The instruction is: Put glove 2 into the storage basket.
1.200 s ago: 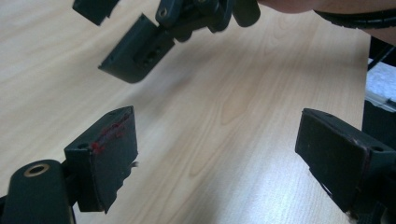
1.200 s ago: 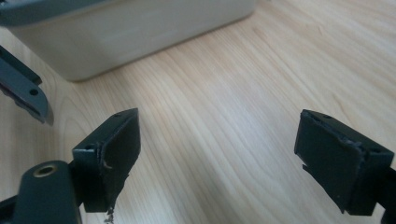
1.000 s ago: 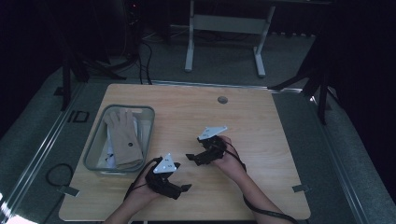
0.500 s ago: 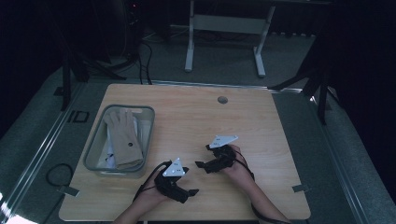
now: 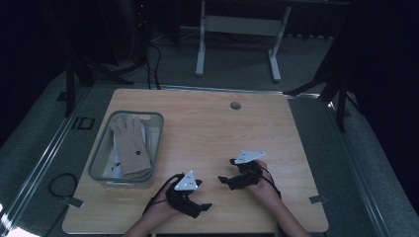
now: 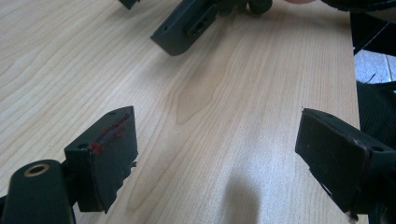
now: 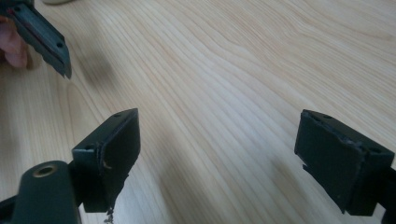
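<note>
At the left of the wooden table (image 5: 207,123), in the high view, a clear plastic bin (image 5: 99,163) holds a tan glove (image 5: 132,145) lying flat, fingers pointing away from the person; white items under it are mostly hidden and hard to make out. Just right of the bin's near corner, the left gripper (image 5: 205,206) rests low over the table's front edge, gripped by a hand whose forearm is cut off at the bottom of the frame. Its jaws point right, and its own view (image 6: 215,154) shows them standing wide apart with nothing but bare wood between. Farther right and slightly farther up the table, the right gripper (image 5: 226,170) is held by the other hand, wrist angled inward, jaws pointing left toward the other tool. Its own view (image 7: 217,154) shows those jaws spread wide as well, empty, over the wood. Both grippers are well apart from the glove.
</note>
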Action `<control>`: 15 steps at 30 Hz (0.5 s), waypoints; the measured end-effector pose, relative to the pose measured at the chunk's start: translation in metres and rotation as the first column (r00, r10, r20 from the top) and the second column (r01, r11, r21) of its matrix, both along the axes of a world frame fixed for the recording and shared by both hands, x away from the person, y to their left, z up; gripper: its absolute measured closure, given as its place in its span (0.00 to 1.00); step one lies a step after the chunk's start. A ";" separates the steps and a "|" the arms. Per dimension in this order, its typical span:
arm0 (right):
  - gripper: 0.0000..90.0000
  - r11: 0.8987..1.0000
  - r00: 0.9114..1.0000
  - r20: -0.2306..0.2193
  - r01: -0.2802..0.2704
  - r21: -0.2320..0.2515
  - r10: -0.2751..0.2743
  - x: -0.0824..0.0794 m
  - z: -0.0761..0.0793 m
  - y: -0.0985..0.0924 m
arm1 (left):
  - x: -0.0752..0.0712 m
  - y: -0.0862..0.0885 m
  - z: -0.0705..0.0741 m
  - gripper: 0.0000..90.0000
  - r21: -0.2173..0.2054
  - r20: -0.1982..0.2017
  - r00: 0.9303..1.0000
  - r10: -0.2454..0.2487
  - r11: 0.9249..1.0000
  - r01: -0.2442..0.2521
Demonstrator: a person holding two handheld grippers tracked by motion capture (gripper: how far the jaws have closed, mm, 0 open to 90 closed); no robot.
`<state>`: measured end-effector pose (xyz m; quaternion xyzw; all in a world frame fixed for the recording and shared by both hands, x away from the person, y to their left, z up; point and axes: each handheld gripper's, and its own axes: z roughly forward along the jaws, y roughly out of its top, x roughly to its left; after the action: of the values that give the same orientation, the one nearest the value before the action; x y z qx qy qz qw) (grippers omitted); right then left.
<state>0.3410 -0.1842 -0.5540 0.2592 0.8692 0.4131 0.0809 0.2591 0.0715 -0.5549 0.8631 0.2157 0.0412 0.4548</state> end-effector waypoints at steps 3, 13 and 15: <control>0.16 1.000 1.000 0.000 0.011 0.004 -0.011 -0.001 -0.002 -0.006 | 0.000 0.000 0.000 0.14 -0.010 0.004 1.000 0.005 1.000 -0.005; 0.16 1.000 1.000 0.012 0.023 -0.008 -0.023 0.000 -0.004 -0.008 | -0.004 0.000 -0.002 0.14 -0.014 0.017 1.000 -0.018 1.000 0.018; 0.16 1.000 1.000 0.008 0.030 -0.009 -0.030 0.000 -0.004 -0.009 | -0.004 0.000 -0.002 0.14 -0.016 0.018 1.000 -0.023 1.000 0.023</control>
<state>0.3409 -0.1936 -0.5578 0.2701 0.8668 0.4090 0.0915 0.2555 0.0720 -0.5566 0.8614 0.2021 0.0421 0.4642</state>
